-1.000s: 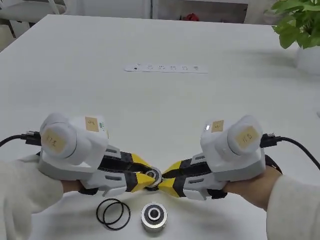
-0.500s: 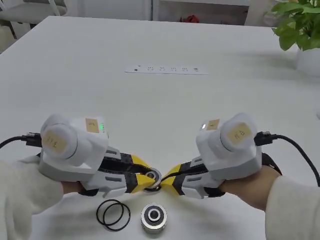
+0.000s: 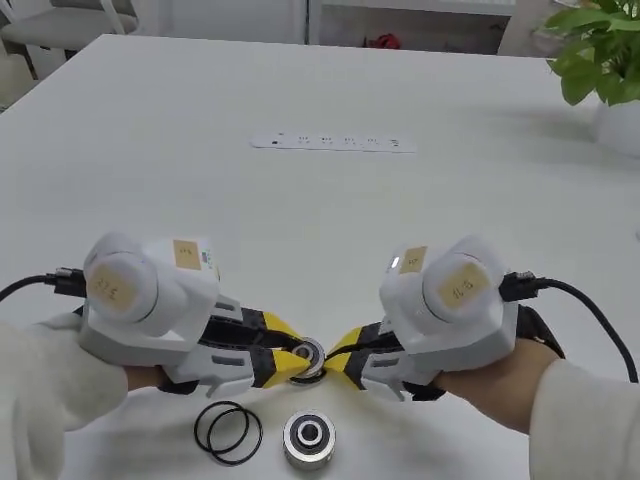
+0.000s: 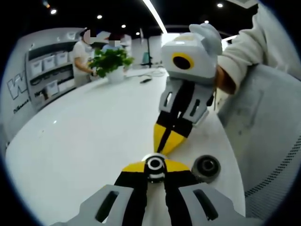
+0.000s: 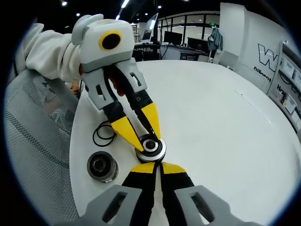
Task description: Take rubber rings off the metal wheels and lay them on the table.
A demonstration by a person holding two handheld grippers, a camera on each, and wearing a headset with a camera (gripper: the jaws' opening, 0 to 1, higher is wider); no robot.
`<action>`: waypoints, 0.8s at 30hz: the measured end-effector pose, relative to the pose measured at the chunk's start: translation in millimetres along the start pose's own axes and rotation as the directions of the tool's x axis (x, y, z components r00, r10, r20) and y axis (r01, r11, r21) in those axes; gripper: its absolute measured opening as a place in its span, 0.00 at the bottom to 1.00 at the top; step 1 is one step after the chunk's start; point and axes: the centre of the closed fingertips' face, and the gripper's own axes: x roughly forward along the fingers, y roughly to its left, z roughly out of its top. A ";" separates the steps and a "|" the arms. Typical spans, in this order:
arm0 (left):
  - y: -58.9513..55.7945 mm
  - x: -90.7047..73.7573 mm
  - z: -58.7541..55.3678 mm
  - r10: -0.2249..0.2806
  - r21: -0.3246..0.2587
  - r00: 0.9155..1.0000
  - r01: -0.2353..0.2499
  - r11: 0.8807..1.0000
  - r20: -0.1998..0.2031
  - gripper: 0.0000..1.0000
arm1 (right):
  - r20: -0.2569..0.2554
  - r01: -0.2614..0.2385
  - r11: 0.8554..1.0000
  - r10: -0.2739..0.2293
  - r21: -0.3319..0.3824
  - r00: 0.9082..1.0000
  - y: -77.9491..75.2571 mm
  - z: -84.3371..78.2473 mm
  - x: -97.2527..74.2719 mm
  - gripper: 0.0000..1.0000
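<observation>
Left gripper (image 3: 286, 362), yellow-tipped, grey-bodied: jaws clamped on opposite sides of a small silver metal wheel with a dark rim (image 3: 308, 352), close to the near edge of the white tabletop (image 3: 330, 230). Can't tell whether the wheel is touching the surface.

Right gripper (image 3: 340, 362), same build: jaws drawn almost together, tips at the rim of the held wheel. Can't tell whether they have a ring pinched.

Second silver metal wheel (image 3: 309, 437) lies flat, just nearer the near edge than the held one.

Two thin black rubber rings (image 3: 228, 430) overlap on the tabletop, just left of the second wheel.

White power strip (image 3: 333, 142) sits mid-tabletop towards the far edge. Green potted plant (image 3: 598, 52) at the far right corner.
</observation>
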 end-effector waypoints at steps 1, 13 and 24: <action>0.2 0.0 -0.1 0.001 0.000 1.000 -0.001 1.000 0.000 0.13 | -0.002 0.008 1.000 -0.008 -0.011 1.000 -0.8 -0.1 0.0 0.00; -0.7 -0.1 -0.2 -0.001 0.001 1.000 0.001 1.000 0.005 0.13 | 0.055 -0.034 0.961 0.020 0.275 0.998 -7.4 -0.5 -3.6 0.00; -3.5 0.9 0.4 -0.013 -0.002 1.000 0.013 1.000 0.026 0.13 | 0.168 -0.157 0.828 0.078 0.538 0.983 -8.0 1.3 -11.9 0.00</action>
